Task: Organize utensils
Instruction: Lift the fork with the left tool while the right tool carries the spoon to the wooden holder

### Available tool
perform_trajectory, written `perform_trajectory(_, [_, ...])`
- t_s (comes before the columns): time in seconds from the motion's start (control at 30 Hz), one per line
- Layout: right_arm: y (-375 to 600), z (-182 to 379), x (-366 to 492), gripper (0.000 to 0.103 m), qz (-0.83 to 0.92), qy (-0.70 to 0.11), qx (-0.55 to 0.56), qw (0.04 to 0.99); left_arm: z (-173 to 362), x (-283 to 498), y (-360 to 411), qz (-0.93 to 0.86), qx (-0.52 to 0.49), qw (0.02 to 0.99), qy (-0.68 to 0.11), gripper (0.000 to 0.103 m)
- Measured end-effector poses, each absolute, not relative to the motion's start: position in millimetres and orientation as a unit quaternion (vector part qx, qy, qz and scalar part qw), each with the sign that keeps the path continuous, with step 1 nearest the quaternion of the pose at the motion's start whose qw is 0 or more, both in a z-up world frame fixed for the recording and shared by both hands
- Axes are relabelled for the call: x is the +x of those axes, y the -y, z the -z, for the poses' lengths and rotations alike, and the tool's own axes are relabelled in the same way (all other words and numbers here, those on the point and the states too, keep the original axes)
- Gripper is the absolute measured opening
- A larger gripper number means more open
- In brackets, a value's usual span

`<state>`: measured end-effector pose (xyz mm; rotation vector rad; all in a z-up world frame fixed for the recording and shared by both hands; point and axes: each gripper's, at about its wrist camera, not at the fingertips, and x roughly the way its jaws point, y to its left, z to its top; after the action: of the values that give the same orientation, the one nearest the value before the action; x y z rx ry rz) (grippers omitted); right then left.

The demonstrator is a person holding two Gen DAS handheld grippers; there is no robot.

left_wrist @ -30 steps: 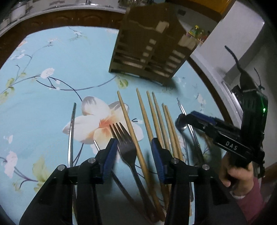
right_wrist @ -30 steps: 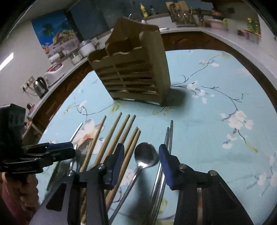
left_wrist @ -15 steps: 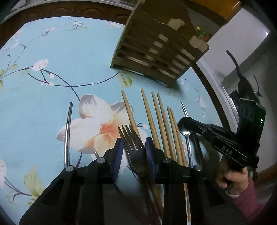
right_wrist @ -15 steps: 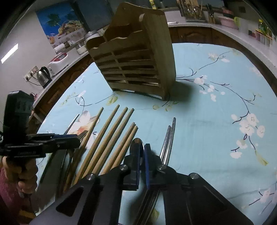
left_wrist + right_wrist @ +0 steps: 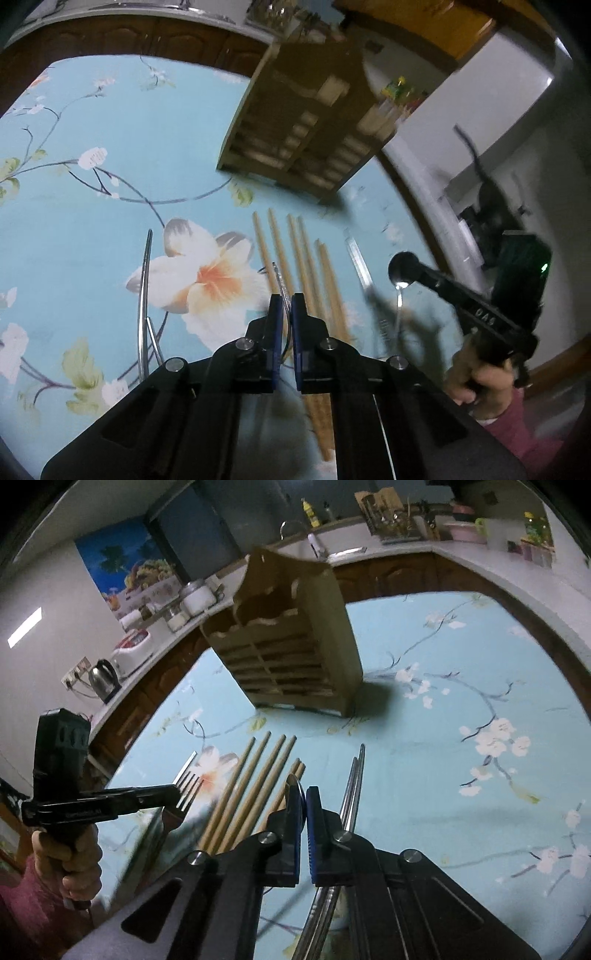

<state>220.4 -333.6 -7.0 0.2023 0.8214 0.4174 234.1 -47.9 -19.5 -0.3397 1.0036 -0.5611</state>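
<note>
My left gripper (image 5: 286,306) has its jaws closing tight on a metal fork (image 5: 279,280), which shows edge-on between the blue pads. From the right wrist view the fork (image 5: 186,792) sticks out of that gripper (image 5: 173,794) above the table. My right gripper (image 5: 303,797) is shut on a metal spoon (image 5: 293,781), also edge-on. From the left wrist view, the spoon's bowl (image 5: 400,267) pokes out of the right gripper (image 5: 417,271). A slatted wooden utensil holder (image 5: 295,653) stands behind on the floral blue tablecloth (image 5: 443,738).
Several wooden chopsticks (image 5: 258,775) lie side by side between the grippers and the holder (image 5: 303,136). Metal chopsticks (image 5: 354,775) lie right of them, and more thin metal sticks (image 5: 146,277) lie at the left. A kitchen counter with a kettle (image 5: 105,679) runs behind the table.
Both grippers went from open around fork and spoon to shut on them. Both then rose and tilted, lifting the fork and the spoon off the tablecloth.
</note>
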Motion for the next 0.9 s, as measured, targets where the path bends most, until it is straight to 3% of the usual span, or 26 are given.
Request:
perform_trajectory(0.4, [334.4,-81.1,184.7,0.003,-0.156,-0.277,0.052,0.947,-52.8,207.7,21.5,0.269,-0.177,0.863,-0.389,0.002])
perform_trajectory(0.9, [323.3,-102.7,203.8,0.003,-0.102,-0.221,0.02,0.97,-86.8,232.8,11.2,0.268,-0.191,0.878,-0.348,0.002])
